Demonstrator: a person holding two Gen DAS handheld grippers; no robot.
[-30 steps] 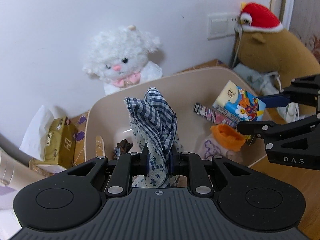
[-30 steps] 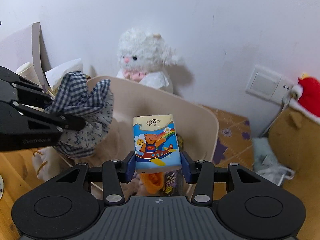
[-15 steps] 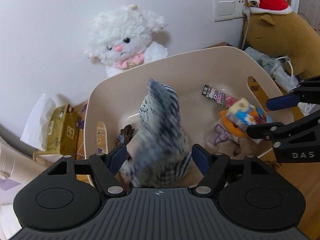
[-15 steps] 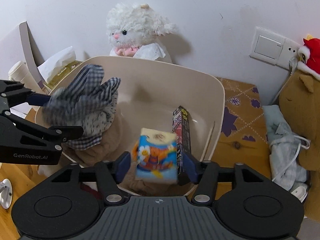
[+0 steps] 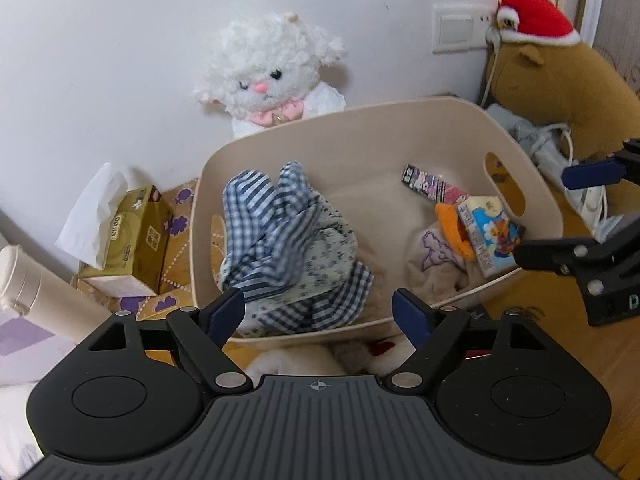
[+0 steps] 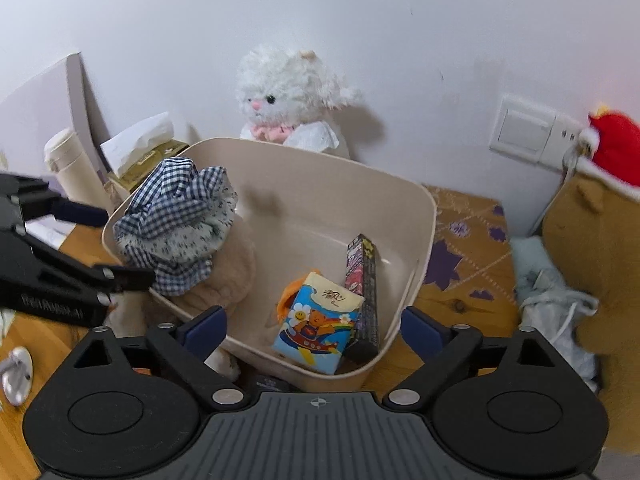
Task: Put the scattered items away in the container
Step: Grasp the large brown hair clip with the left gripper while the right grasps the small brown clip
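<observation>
Beige plastic, the tub [image 5: 400,120] sits by the wall and holds most of the clutter. On its left side the checked cloth [image 5: 288,240] lies heaped on a tan bundle, just ahead of the left gripper [image 5: 318,312]; its jaws are spreading wide and nothing is between the pads. Further right, the tissue pack [image 6: 320,324] rests in the tub against an orange thing and a dark box [image 6: 364,284]. The right gripper [image 6: 314,330] hangs above that near corner, jaws also opening, empty. So two more items look to be in. What is left, I'd guess: something white and fluffy [image 5: 296,360] and a red scrap on the table beside the tub's near wall, only partly visible.
</observation>
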